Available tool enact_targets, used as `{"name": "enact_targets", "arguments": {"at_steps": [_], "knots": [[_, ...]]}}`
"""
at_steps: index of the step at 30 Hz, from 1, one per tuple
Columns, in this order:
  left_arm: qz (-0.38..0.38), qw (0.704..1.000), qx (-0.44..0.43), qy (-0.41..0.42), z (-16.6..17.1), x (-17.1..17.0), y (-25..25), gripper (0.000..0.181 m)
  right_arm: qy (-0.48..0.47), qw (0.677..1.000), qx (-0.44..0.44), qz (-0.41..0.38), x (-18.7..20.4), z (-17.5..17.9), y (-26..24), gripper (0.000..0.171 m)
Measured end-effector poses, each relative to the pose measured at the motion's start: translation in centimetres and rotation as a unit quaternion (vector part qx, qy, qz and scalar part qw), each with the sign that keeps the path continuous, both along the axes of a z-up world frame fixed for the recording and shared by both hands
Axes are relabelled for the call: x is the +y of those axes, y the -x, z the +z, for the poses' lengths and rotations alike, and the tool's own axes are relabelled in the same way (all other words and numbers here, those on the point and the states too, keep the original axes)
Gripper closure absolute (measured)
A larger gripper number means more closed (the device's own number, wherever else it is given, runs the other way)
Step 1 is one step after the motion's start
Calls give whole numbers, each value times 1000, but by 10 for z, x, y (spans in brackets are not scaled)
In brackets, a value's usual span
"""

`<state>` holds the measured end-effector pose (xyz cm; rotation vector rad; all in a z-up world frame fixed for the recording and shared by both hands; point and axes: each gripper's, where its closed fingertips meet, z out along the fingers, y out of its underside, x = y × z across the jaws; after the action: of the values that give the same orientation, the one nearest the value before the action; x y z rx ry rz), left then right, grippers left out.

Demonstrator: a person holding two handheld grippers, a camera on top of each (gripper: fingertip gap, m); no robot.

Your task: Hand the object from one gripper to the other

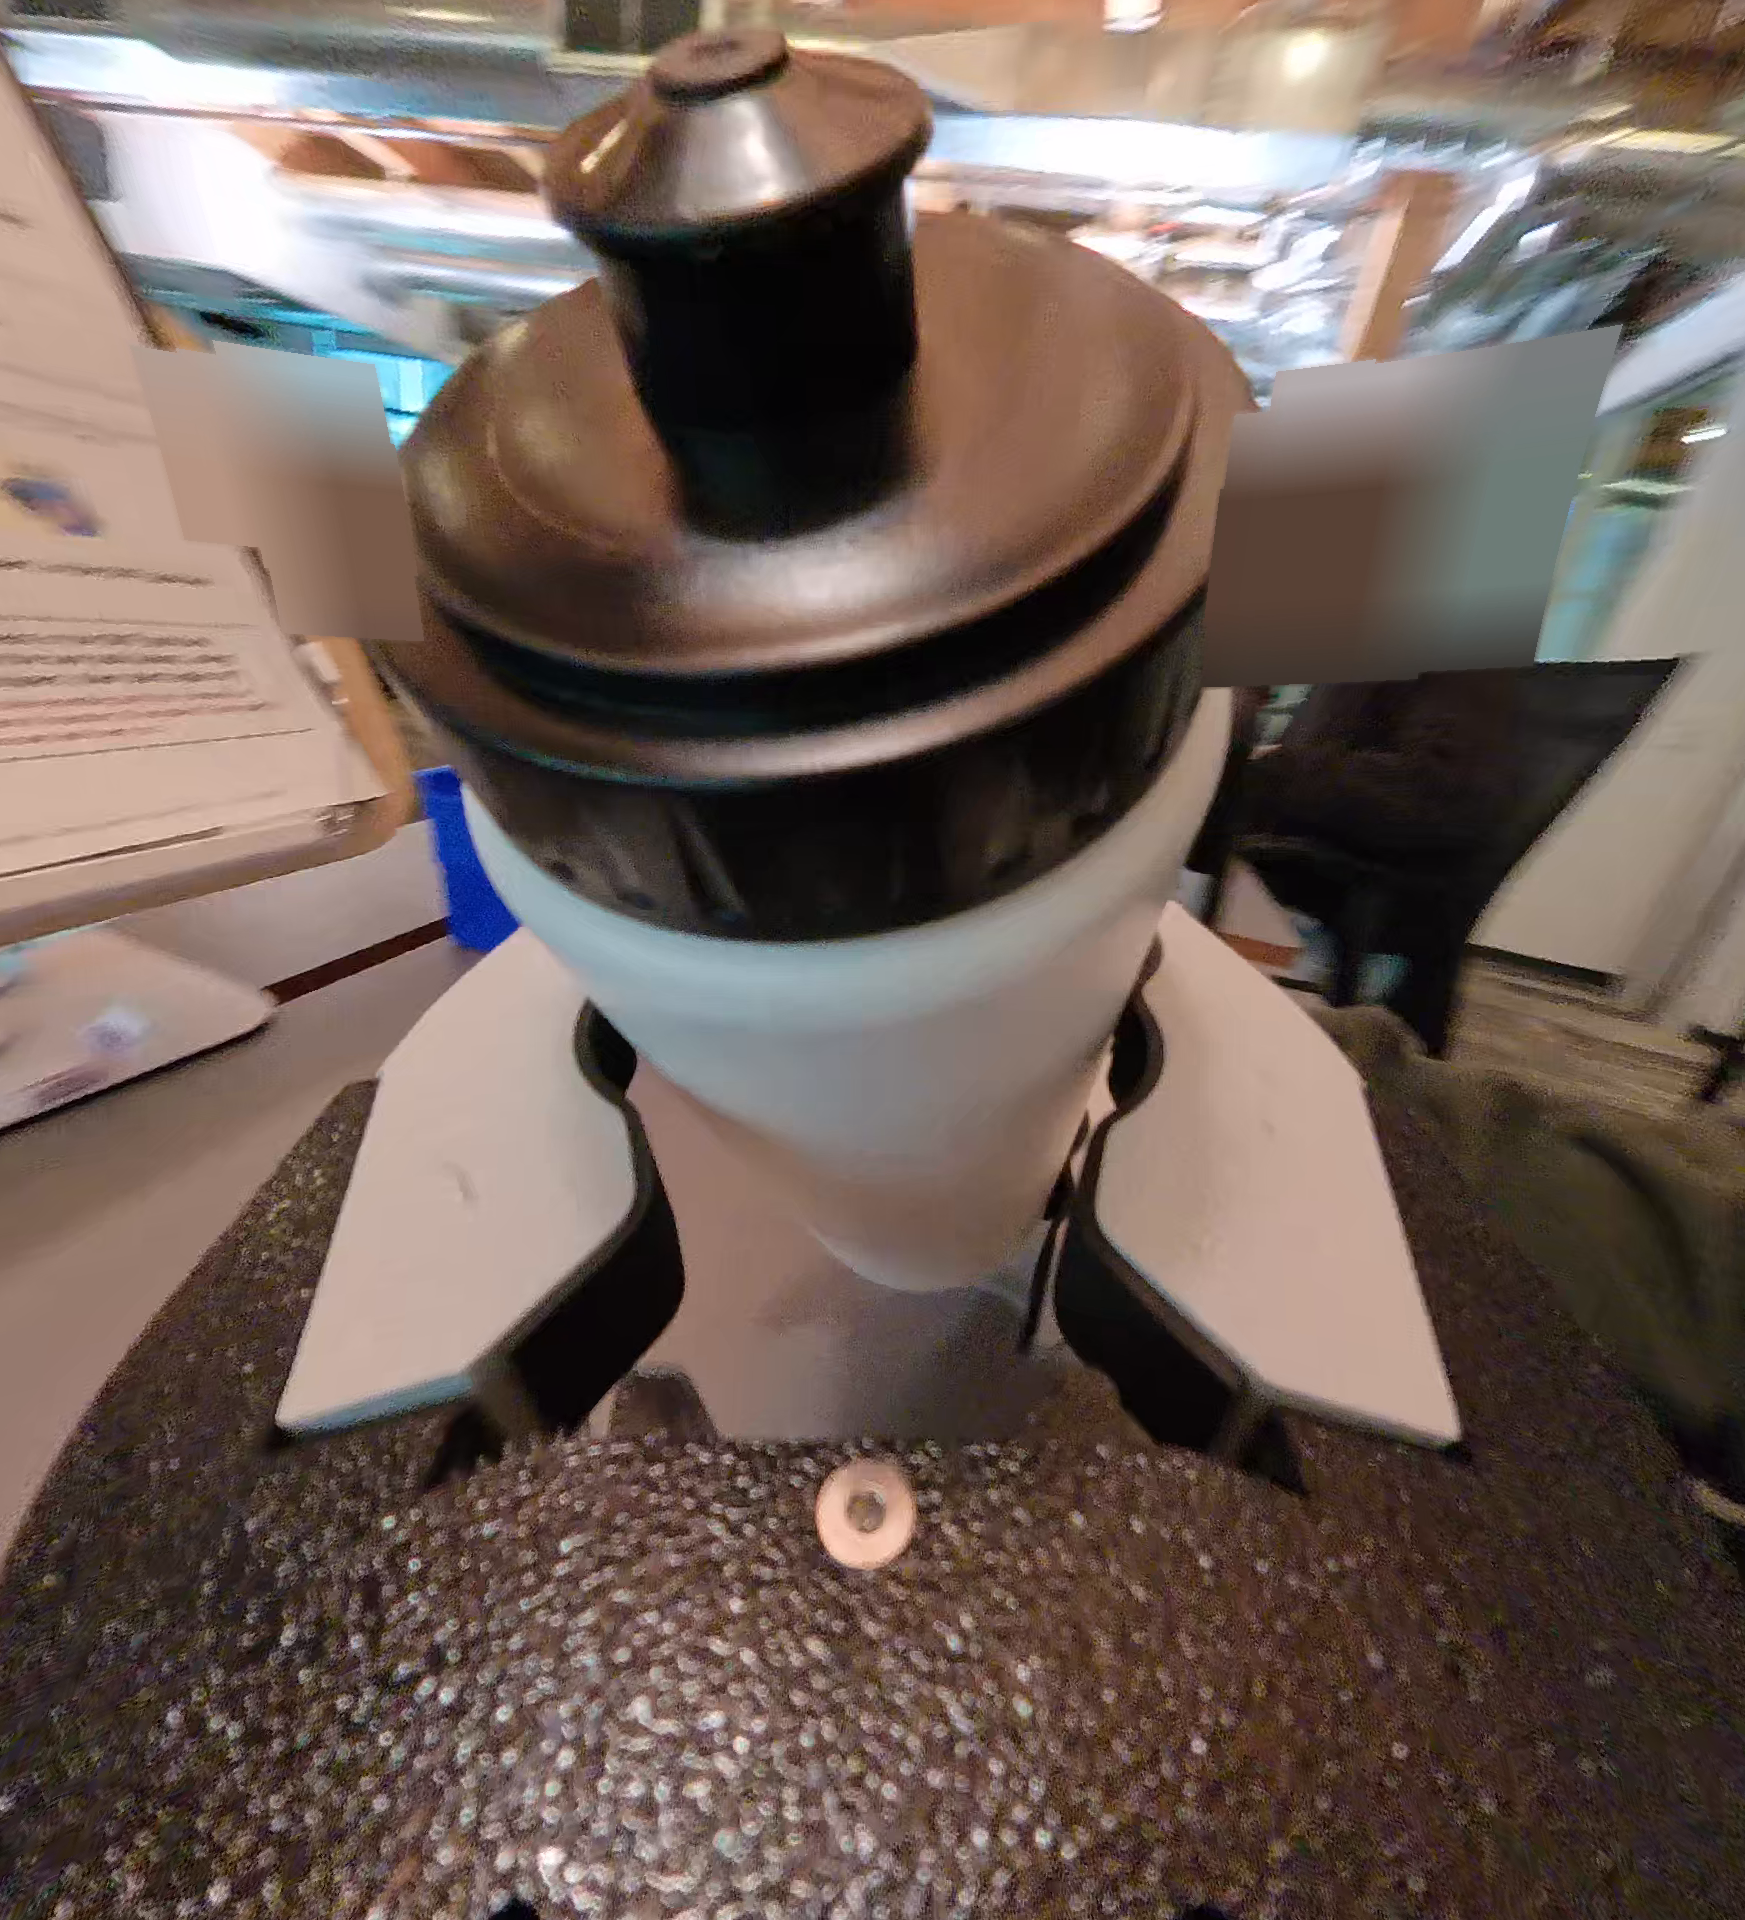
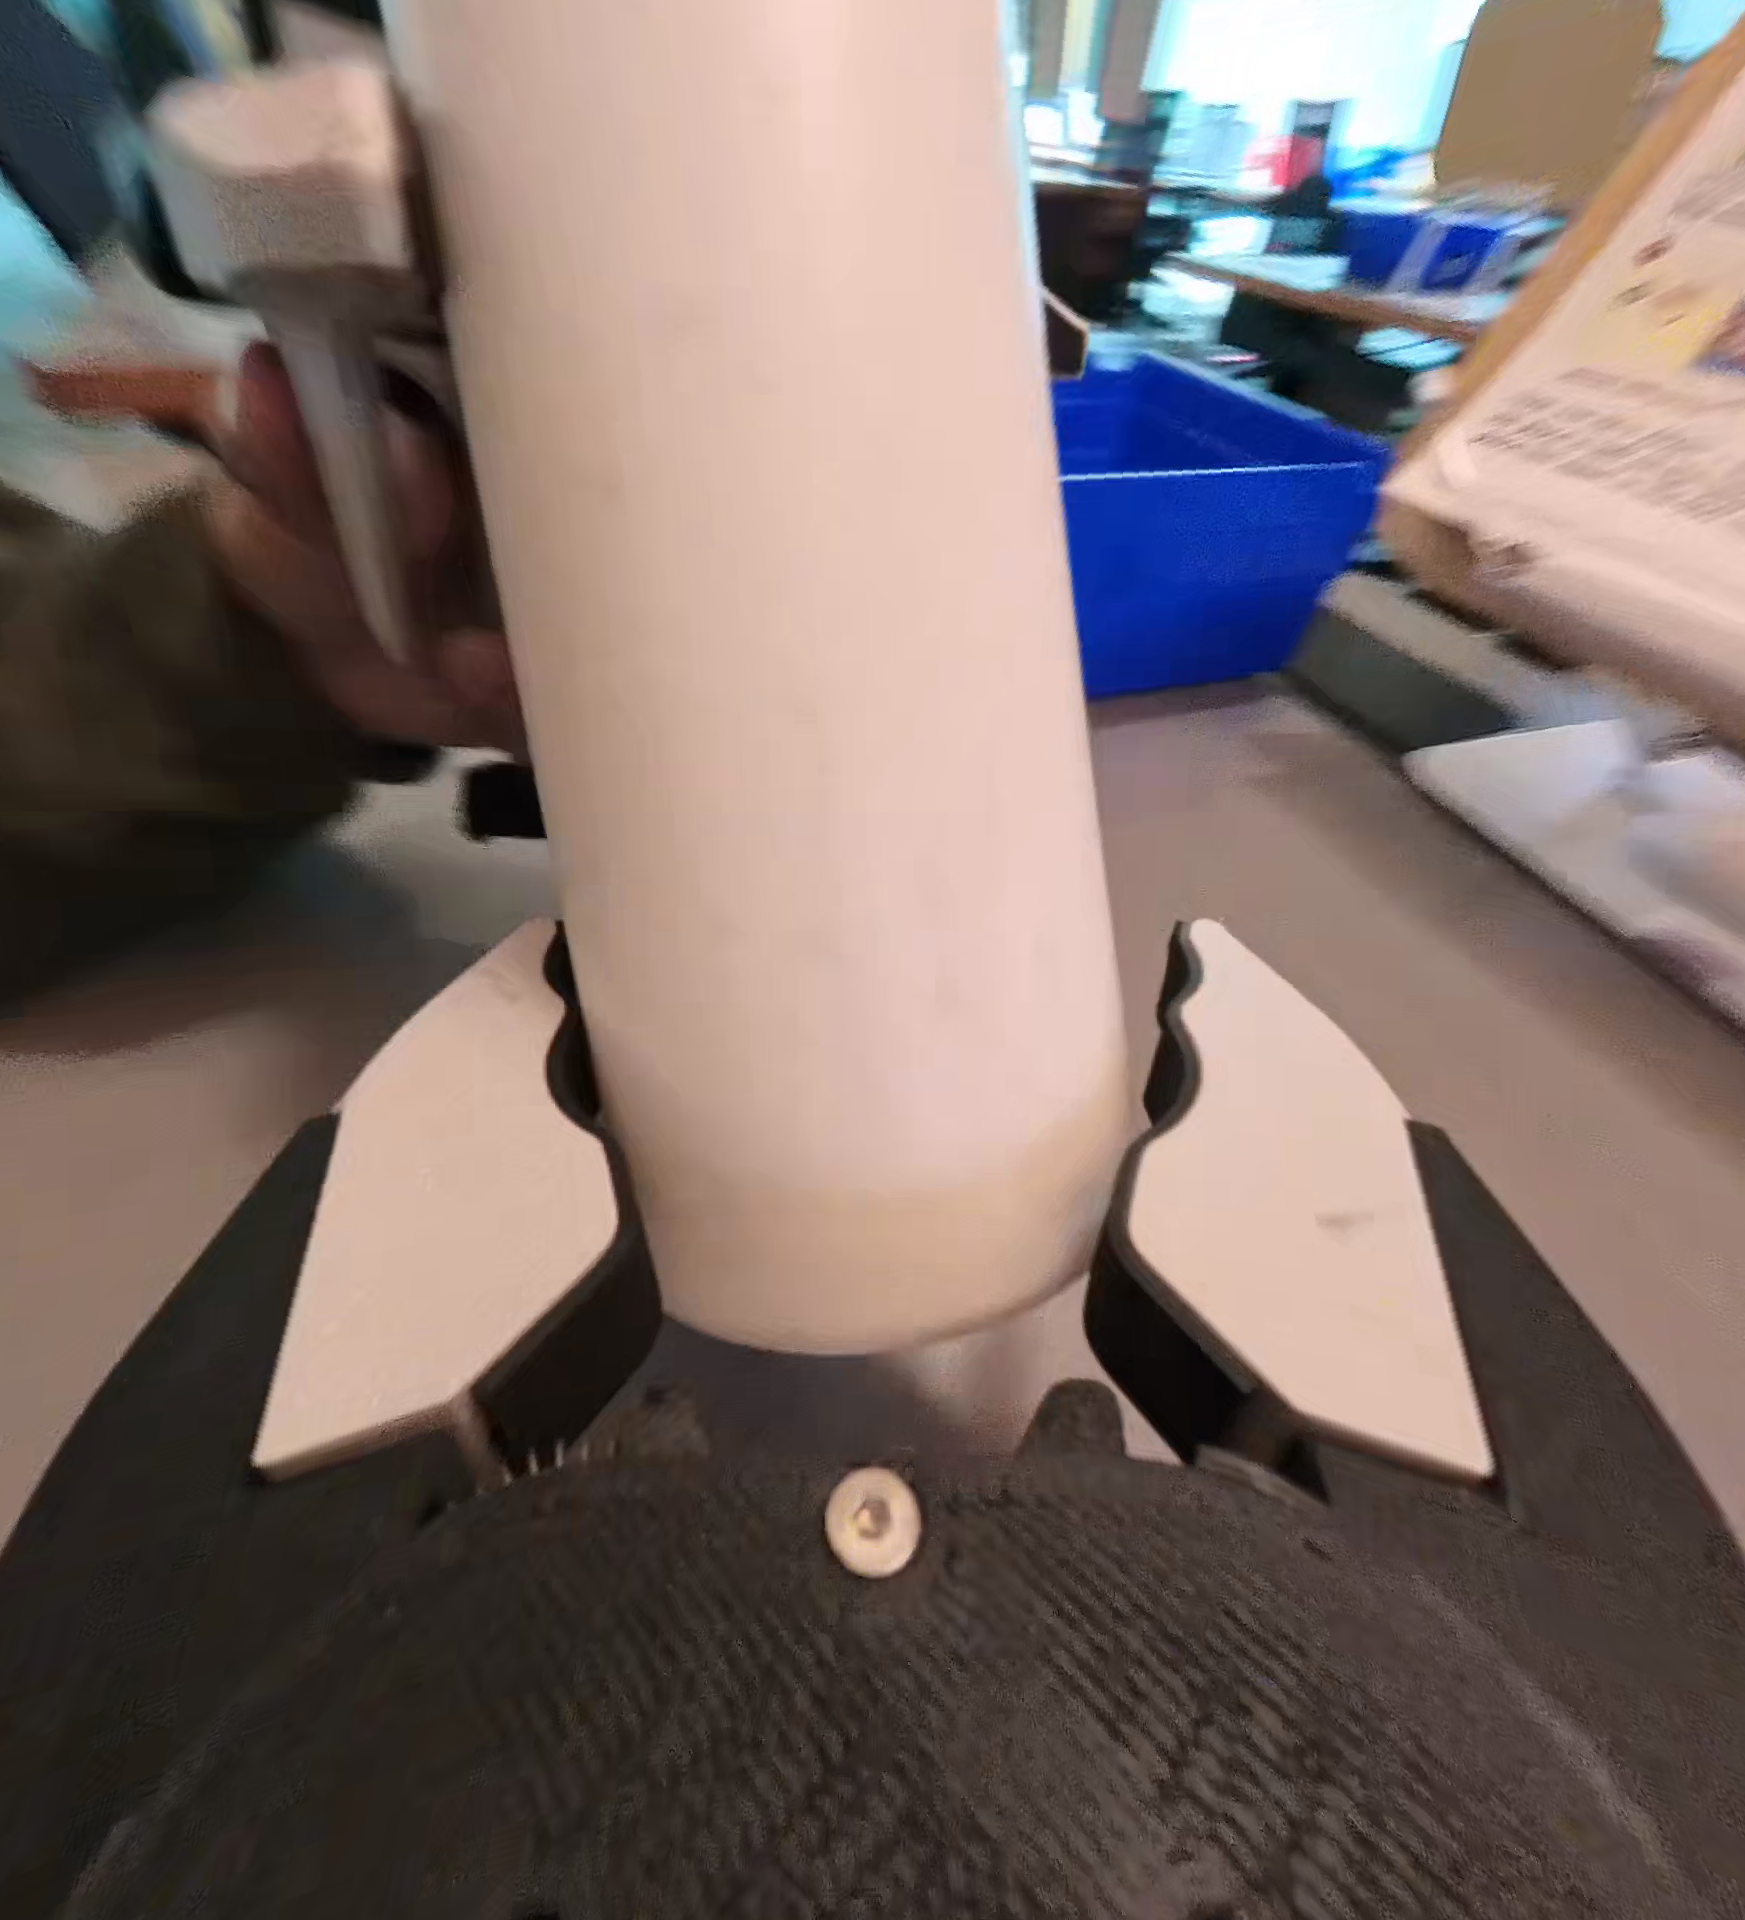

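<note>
While the white bottle [image 1: 878, 1060] runs lengthwise along the left gripper [image 1: 868, 1049], black cap toward twelve o'clock, that gripper clamps its body just below the cap. Over the grey table [image 2: 1315, 831], the right gripper [image 2: 868, 1039] brackets the bottle's base; only its nine o'clock finger [image 2: 452, 1174] touches, so its grip is unclear.

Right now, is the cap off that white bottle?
No. In the left wrist view the black cap with its spout sits on top of the white bottle.
</note>
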<state>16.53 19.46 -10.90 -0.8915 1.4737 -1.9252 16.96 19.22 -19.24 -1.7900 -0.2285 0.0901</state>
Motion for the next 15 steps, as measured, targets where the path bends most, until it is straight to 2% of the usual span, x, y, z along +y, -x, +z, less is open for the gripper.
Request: {"name": "enact_targets", "arguments": {"at_steps": [1, 4, 7, 9, 15], "knots": [[-31, 1000, -5, 2, 1, -2, 6, 90, 1, 998, 47, 38, -2, 1, 10, 61], [-102, 994, -30, 0, 1, -9, 22, 90, -9, 979, 146, 138, -8, 10, 43, 65], [-150, 984, -83, 39, 14, -13, 37, 91, -16, 951, 222, 217, -14, 21, 68, 71], [-168, 980, -101, 47, 17, -16, 42, 92, -6, 941, 239, 241, -15, 21, 78, 70], [-165, 981, -105, 6, 12, -25, 42, 92, 7, 950, 205, 235, -10, 9, 80, 71]]}}
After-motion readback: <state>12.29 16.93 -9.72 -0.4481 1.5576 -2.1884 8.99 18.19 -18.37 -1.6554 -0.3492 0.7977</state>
